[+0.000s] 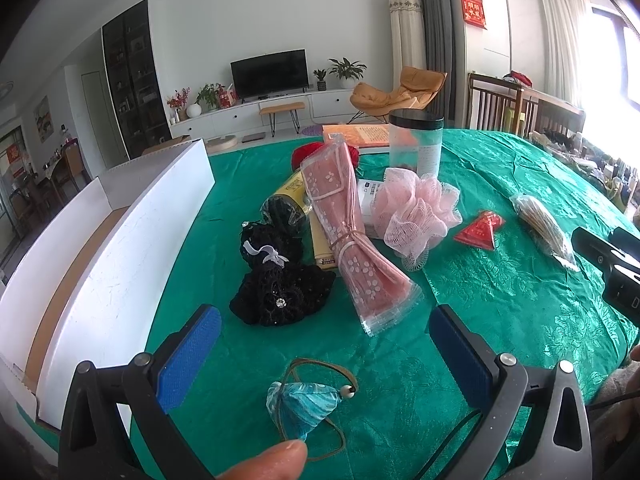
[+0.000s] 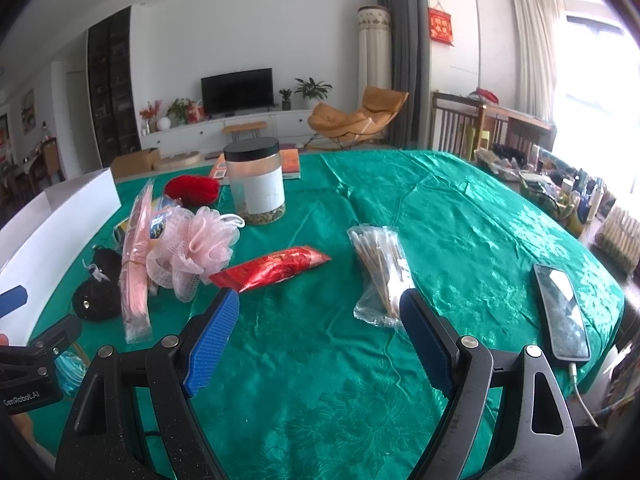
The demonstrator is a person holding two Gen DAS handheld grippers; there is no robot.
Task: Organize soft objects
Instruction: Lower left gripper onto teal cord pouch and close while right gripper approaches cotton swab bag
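My left gripper (image 1: 324,356) is open over the green tablecloth (image 1: 500,292). A small teal pouch (image 1: 302,404) on a cord lies between its blue pads, untouched. Beyond it lie a black lace piece (image 1: 276,280), a pink cloth in a clear wrapper (image 1: 352,232) and a pink mesh pouf (image 1: 416,212). My right gripper (image 2: 320,340) is also open and holds nothing. A red pouch (image 2: 272,268) lies just past its left pad, and a clear packet of sticks (image 2: 380,276) just past its right pad. Red yarn (image 2: 192,190) sits further back.
A long white open box (image 1: 100,248) runs along the table's left side. A clear jar with a black lid (image 2: 256,180) and an orange book (image 1: 356,134) stand at the back. A phone on a cable (image 2: 562,312) lies near the right edge.
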